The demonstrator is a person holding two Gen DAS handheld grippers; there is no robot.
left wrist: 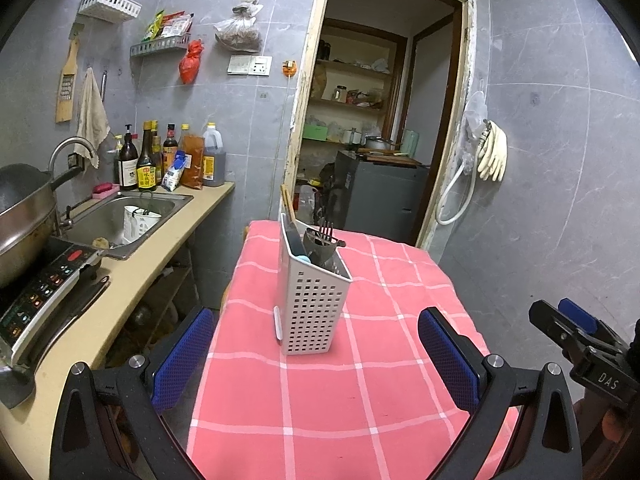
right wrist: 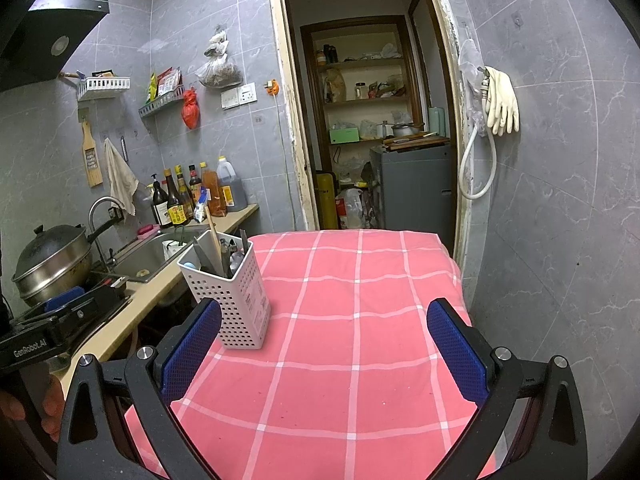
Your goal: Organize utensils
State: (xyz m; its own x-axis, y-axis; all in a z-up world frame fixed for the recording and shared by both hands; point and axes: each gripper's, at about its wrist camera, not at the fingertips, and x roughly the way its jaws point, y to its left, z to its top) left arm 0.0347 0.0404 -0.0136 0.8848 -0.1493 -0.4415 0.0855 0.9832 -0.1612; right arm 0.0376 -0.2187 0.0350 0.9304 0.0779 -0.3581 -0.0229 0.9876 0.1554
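Observation:
A white perforated utensil holder stands upright on the table under a pink checked cloth. A fork, chopsticks, a dark ladle and a light blue piece stick out of it. My left gripper hovers just in front of the holder, open, with nothing between its blue pads. In the right wrist view the holder sits at the table's left side, close to the left pad. My right gripper is open and empty over the cloth.
A counter runs along the left with a sink, sauce bottles, an induction cooker and a wok. An open doorway to a storeroom lies beyond the table. Rubber gloves hang on the right wall.

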